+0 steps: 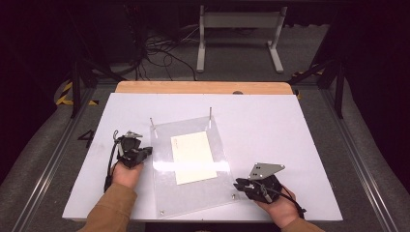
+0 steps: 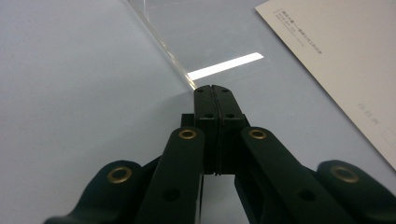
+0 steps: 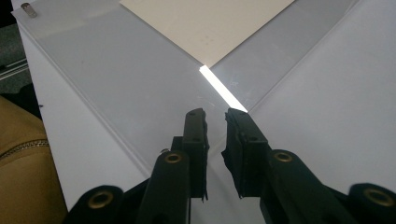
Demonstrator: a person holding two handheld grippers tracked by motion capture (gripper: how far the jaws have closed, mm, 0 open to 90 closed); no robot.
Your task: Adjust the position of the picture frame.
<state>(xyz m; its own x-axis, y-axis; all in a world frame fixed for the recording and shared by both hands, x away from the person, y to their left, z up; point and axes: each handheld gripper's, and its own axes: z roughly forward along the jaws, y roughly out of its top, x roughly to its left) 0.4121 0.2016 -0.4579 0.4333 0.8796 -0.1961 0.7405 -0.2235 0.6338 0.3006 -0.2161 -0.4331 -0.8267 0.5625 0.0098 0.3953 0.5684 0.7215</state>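
At the left of the high view, your left tongs (image 1: 144,152) sit pressed fully together, tips touching the left edge of the clear acrylic sheet (image 1: 193,193); nothing shows between them. That glossy, rectangular sheet lies flat at the middle of the white worktop (image 1: 270,121), with thin metal pins at its corners. A cream card (image 1: 193,157) lies at its centre, its small printed line too tiny to read. At lower right, your right tongs (image 1: 237,182) stand slightly parted over the sheet's corner, holding nothing.
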